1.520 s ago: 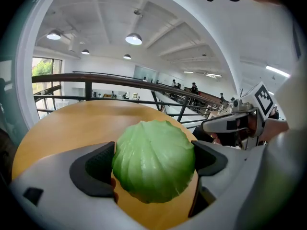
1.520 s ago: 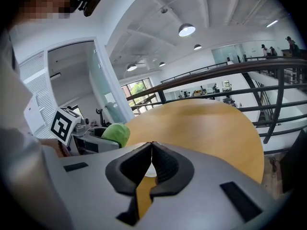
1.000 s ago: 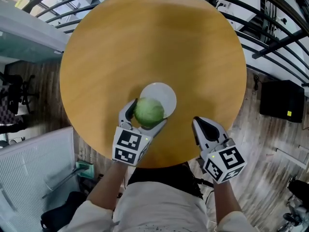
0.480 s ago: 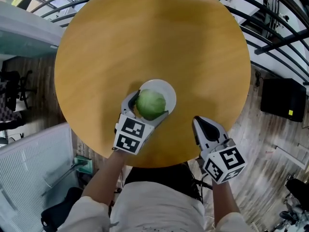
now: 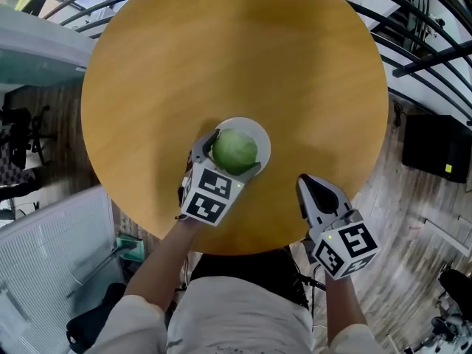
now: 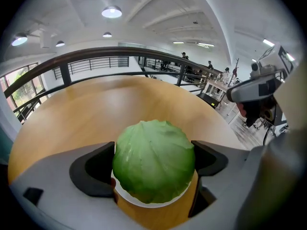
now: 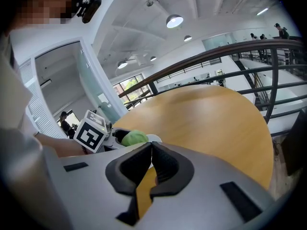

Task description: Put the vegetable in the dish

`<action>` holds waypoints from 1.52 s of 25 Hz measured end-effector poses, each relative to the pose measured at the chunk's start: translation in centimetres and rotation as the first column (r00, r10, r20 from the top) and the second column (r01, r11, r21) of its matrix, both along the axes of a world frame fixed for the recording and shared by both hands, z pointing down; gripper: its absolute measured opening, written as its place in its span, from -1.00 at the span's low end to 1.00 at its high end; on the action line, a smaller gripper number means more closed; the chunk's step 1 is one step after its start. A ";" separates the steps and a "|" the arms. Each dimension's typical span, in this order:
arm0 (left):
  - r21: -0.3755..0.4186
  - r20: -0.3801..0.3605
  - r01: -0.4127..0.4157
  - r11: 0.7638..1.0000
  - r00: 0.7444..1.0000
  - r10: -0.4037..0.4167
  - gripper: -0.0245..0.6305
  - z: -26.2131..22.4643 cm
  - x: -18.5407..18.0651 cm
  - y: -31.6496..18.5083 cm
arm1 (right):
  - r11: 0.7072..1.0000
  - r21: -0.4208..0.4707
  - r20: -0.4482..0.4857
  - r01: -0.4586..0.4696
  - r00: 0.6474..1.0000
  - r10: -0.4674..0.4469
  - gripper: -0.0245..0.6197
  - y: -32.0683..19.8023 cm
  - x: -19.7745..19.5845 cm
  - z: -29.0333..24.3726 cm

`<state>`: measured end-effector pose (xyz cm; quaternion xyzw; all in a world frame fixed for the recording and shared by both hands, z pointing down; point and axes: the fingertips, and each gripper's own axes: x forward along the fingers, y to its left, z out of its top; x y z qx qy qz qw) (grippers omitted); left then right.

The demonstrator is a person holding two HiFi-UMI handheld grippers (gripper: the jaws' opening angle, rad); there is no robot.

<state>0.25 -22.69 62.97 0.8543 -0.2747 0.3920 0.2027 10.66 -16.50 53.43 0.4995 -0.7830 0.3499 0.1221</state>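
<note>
A round green cabbage is clamped between the jaws of my left gripper, right over the small white dish on the round wooden table. In the left gripper view the cabbage fills the gap between the jaws, and the dish's white rim peeks out just beneath it. Whether it rests on the dish I cannot tell. My right gripper hovers at the table's near edge, right of the dish, jaws closed together on nothing. The cabbage also shows there at left.
The table is ringed by a dark metal railing. A black box stands on the floor at right, a white slatted panel at lower left. The person's arms and torso fill the bottom.
My left gripper has carried the cabbage away from the table's near edge, from the dish's near rim to over its middle. The right gripper has stayed put.
</note>
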 end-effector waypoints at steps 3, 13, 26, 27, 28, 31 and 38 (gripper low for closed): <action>0.005 0.031 -0.033 0.999 0.999 0.033 0.56 0.6 0.4 -0.1 | 1.000 -0.005 0.004 -0.006 1.000 0.006 -0.85 0.1 0.2 0.3; -0.013 0.127 -0.115 0.993 0.985 0.116 0.56 2.5 1.3 -0.1 | 1.000 -0.012 0.021 -0.023 1.000 0.024 -0.85 0.3 1.0 0.9; -0.071 0.110 -0.107 0.992 0.987 0.114 0.56 3.4 1.6 0.2 | 1.000 -0.019 0.039 -0.023 0.999 0.024 -0.85 0.4 1.0 1.3; -0.070 0.109 -0.107 0.992 0.987 0.114 0.56 3.4 1.5 0.2 | 1.000 -0.019 0.042 -0.022 0.999 0.023 -0.85 0.3 0.9 1.3; -0.068 0.107 -0.108 0.992 0.988 0.115 0.56 3.4 1.5 0.2 | 1.000 -0.017 0.046 -0.021 0.999 0.022 -0.85 0.3 0.8 1.2; -0.060 0.102 -0.107 0.992 0.988 0.113 0.56 3.5 1.6 0.2 | 1.000 -0.016 0.051 -0.016 0.999 0.017 -0.85 0.2 0.7 1.3; -0.062 0.094 -0.115 0.991 0.988 0.121 0.56 3.3 1.6 0.1 | 1.000 -0.017 0.053 -0.008 0.999 0.009 -0.85 0.0 0.5 1.1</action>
